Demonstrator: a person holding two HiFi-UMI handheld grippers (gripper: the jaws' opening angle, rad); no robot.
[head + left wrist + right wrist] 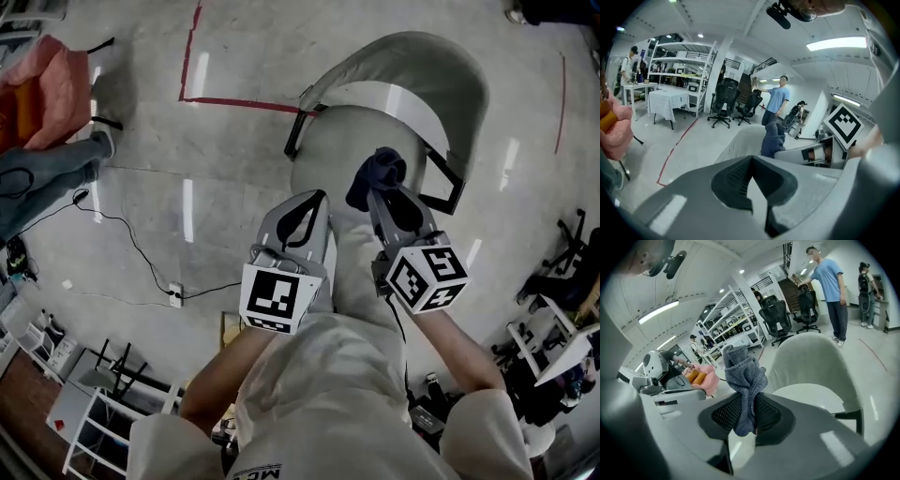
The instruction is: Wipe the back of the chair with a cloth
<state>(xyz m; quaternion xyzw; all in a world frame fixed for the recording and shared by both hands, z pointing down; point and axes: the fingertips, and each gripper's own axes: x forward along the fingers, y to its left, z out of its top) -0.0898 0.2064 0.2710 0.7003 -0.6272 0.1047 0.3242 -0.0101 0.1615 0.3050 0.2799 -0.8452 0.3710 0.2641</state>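
Above chair [412, 58]: right gripper [743, 418] clamped on cloth [743, 371]; left gripper [752, 174] closed, empty.

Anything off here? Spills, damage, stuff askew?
Nothing stands out. The chair stands upright and looks undamaged. The cloth is bunched in the right gripper. The left gripper is shut and empty. No spills visible.

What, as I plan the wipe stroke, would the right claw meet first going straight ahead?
Likely the chair, with the cloth pinched in the right claw touching first; depth is unclear.
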